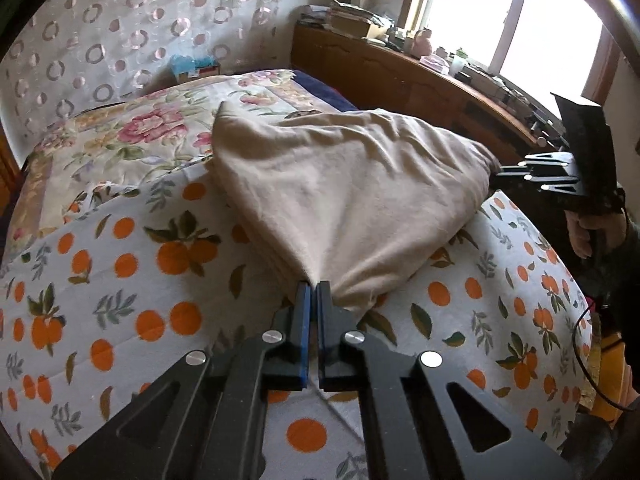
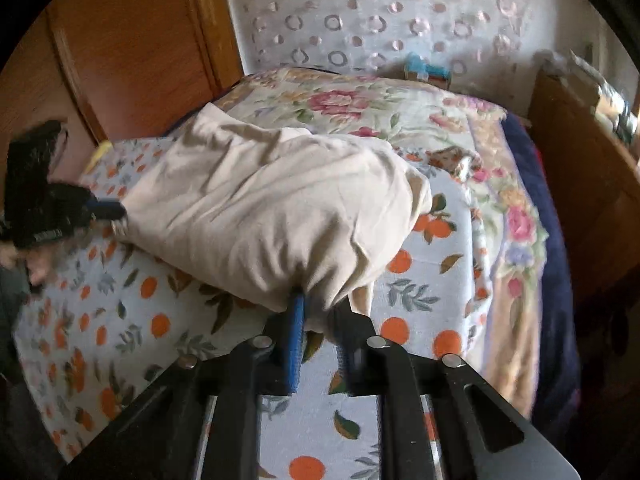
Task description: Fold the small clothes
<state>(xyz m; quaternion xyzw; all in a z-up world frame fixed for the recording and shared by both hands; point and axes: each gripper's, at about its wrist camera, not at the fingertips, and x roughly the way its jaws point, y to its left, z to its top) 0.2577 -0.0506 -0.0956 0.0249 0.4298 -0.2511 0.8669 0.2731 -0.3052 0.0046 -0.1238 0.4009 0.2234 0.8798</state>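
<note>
Both claws — left gripper (image 1: 313, 286) and right gripper (image 2: 320, 304) — pinch the beige cloth (image 1: 344, 184) over an orange-print sheet (image 1: 120, 280); a cluttered wooden shelf (image 1: 400, 68) sits upper right.

Right gripper (image 2: 316, 304) and left gripper (image 2: 116, 210) pinch the beige garment (image 2: 264, 204).

An orange-print sheet (image 1: 120, 280) covers the bed, with a floral quilt (image 1: 132, 136) beyond it. A cluttered wooden headboard shelf (image 1: 400, 64) sits under the bright window (image 1: 500, 12).
</note>
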